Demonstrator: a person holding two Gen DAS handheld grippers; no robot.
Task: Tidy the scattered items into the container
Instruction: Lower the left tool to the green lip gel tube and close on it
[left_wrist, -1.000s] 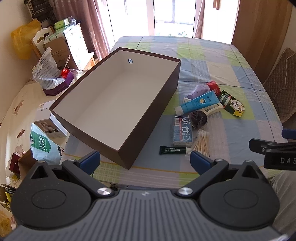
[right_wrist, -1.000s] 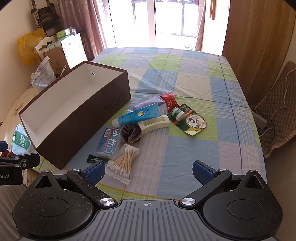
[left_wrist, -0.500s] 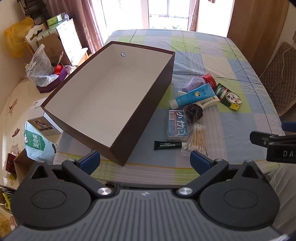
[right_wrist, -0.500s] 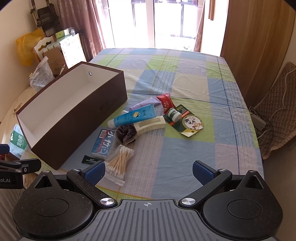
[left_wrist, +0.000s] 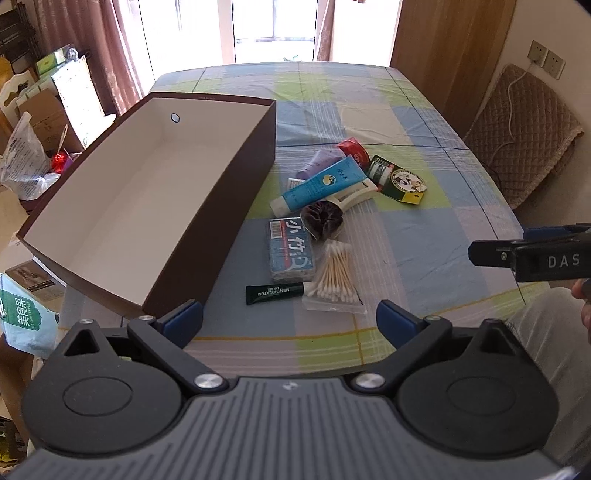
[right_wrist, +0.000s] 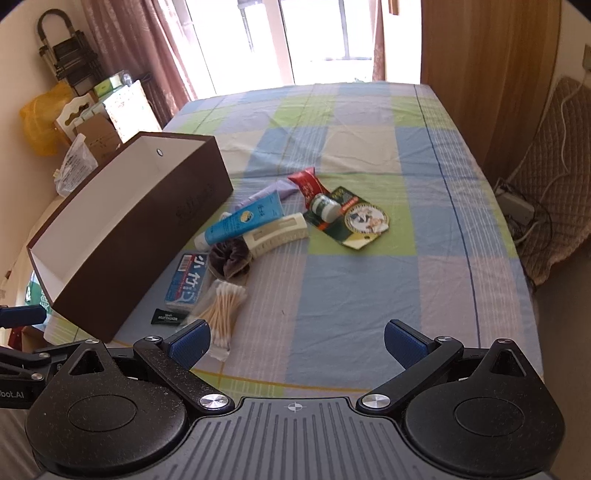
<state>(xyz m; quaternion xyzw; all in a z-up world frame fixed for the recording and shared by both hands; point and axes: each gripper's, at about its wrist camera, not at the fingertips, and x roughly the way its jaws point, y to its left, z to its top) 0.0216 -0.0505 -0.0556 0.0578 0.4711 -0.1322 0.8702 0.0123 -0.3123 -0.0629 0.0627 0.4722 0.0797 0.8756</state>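
A brown box with a white, empty inside stands on the left of the checked table. Beside it lie a bag of cotton swabs, a blue pack, a black Mentholatum tube, a blue tube, a brown scrunchie, a cream case, a purple tube, a red packet and a green card pack. My left gripper hovers open at the near edge, just short of the swabs. My right gripper is open too, right of the pile.
The checked cloth is bare on the right and far side. A padded chair stands beyond the right edge. Bags and cartons crowd the floor at the left. A person's light trouser leg shows at lower right.
The left gripper has swung right and closer, so the pile of items now sits ahead of it instead of the box. The right gripper has drawn back slightly. Both stay open.
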